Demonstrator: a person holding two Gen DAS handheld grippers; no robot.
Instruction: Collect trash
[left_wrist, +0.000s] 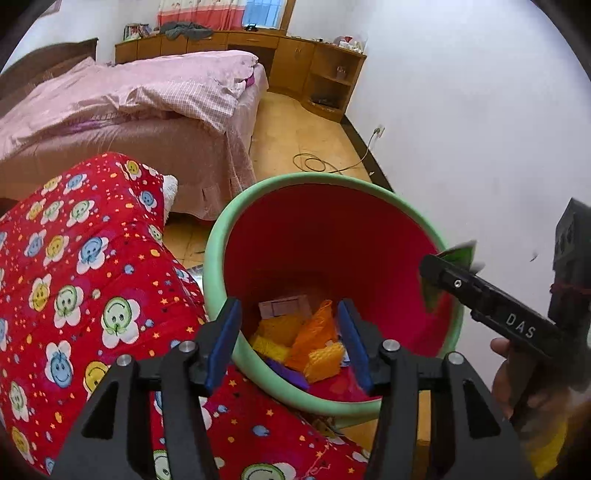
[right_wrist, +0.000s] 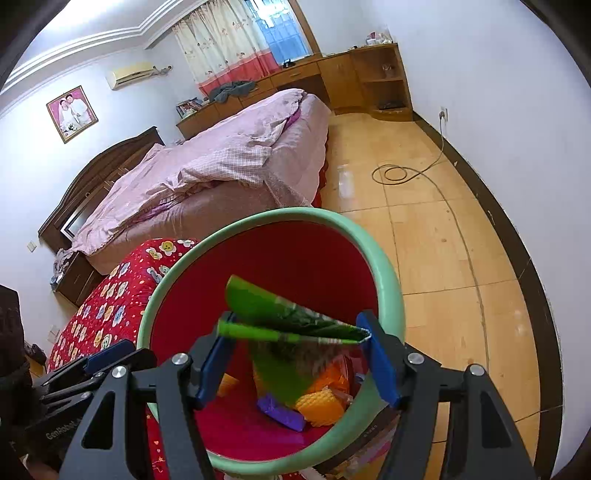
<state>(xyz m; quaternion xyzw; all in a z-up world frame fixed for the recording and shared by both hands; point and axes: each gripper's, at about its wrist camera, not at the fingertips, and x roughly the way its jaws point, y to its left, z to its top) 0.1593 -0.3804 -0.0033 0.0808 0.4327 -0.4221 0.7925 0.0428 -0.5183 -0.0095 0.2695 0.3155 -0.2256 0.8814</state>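
A red bin with a green rim (left_wrist: 280, 181) (right_wrist: 388, 280) stands on the floor beside a red patterned quilt (left_wrist: 74, 280). Inside lie orange, yellow and purple wrappers (left_wrist: 314, 343) (right_wrist: 317, 402). My right gripper (right_wrist: 295, 354) (left_wrist: 439, 273) is over the bin mouth, its jaws wide apart, with a green wrapper (right_wrist: 280, 314) (left_wrist: 458, 256) spanning between the blue pads; whether it is gripped or loose I cannot tell. My left gripper (left_wrist: 291, 339) is open and empty, low at the bin's near rim.
A bed with pink bedding (left_wrist: 122, 96) (right_wrist: 221, 162) lies beyond the quilt. A wooden desk unit (left_wrist: 295, 62) lines the far wall. A cable coil (right_wrist: 395, 173) lies on the wooden floor (right_wrist: 443, 258) by the white wall.
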